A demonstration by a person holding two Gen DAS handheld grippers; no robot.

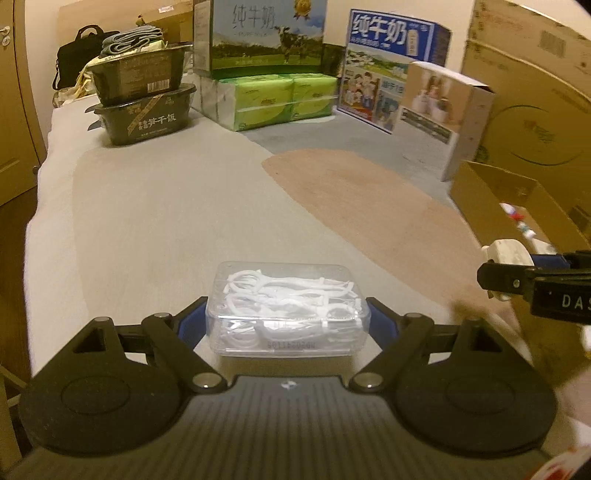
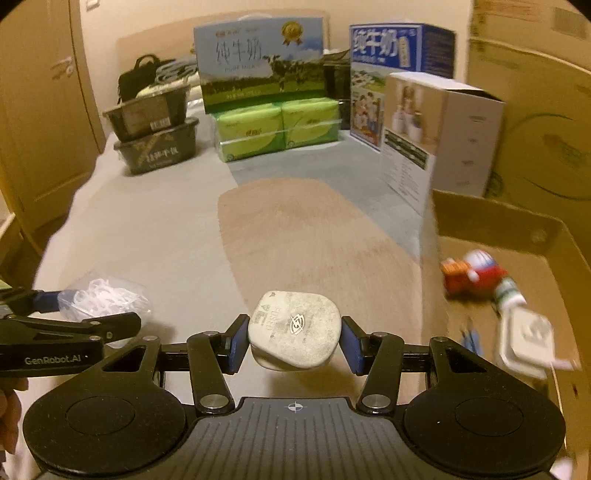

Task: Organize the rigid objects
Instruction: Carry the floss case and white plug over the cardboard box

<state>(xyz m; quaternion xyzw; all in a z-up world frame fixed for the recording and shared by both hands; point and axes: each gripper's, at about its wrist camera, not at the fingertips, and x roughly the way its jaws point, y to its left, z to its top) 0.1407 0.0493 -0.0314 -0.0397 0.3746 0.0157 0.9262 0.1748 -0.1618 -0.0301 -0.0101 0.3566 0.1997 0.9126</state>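
Observation:
My left gripper (image 1: 288, 325) is shut on a clear plastic box of white floss picks (image 1: 288, 308), held above the grey bed cover. It also shows in the right wrist view (image 2: 99, 299) at the left. My right gripper (image 2: 293, 338) is shut on a white fused plug (image 2: 293, 328), held just left of an open cardboard box (image 2: 491, 218). The plug also shows in the left wrist view (image 1: 508, 254) at the right edge. Inside the box lie a red toy (image 2: 469, 273), a small bottle (image 2: 508, 293) and a white square adapter (image 2: 526, 341).
Two stacked black food tubs (image 1: 144, 99) stand at the back left. Milk cartons (image 1: 266, 33) on green tissue packs (image 1: 273, 99), a blue milk carton (image 1: 388, 66) and a white product box (image 1: 439, 107) line the back. Large cardboard boxes (image 1: 528, 96) stand at the right.

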